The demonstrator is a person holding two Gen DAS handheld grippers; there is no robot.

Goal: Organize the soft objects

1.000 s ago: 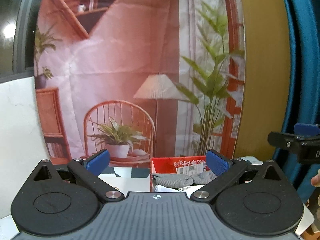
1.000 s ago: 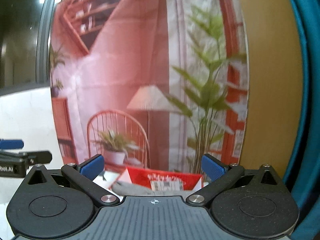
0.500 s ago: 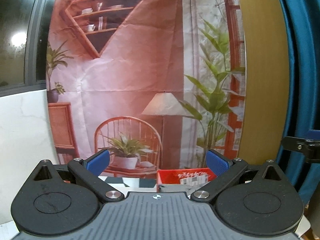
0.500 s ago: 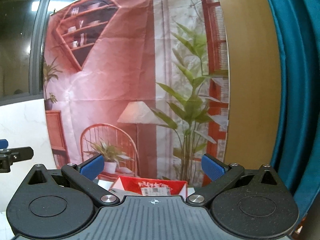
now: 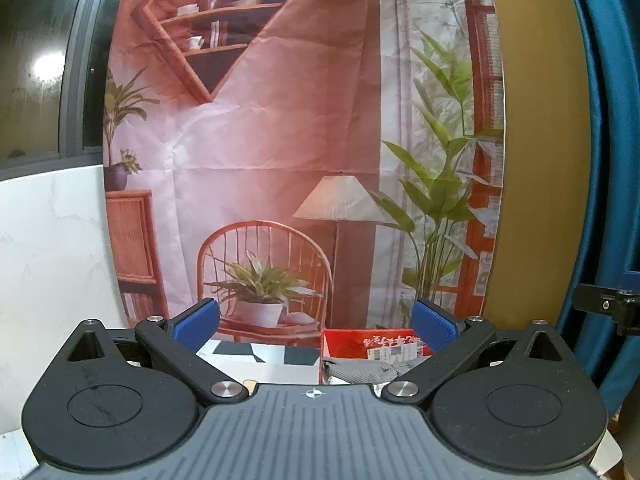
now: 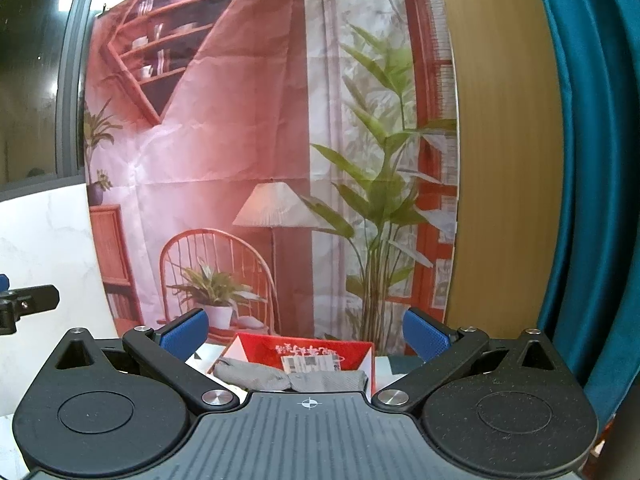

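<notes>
Left wrist view: the left gripper [image 5: 315,322] has its fingers wide apart, holding nothing. The red box [image 5: 348,344] sits low between the fingers, a grey cloth [image 5: 356,368] draped inside.

Right wrist view: the right gripper [image 6: 304,334] is spread and empty too, with box [image 6: 260,348] and cloth [image 6: 320,380] below. Looks like the approach step; next move probably means tipping down to the table.

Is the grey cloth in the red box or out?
In: the grey cloth lies across the open red box, partly hidden by the right gripper.
</notes>
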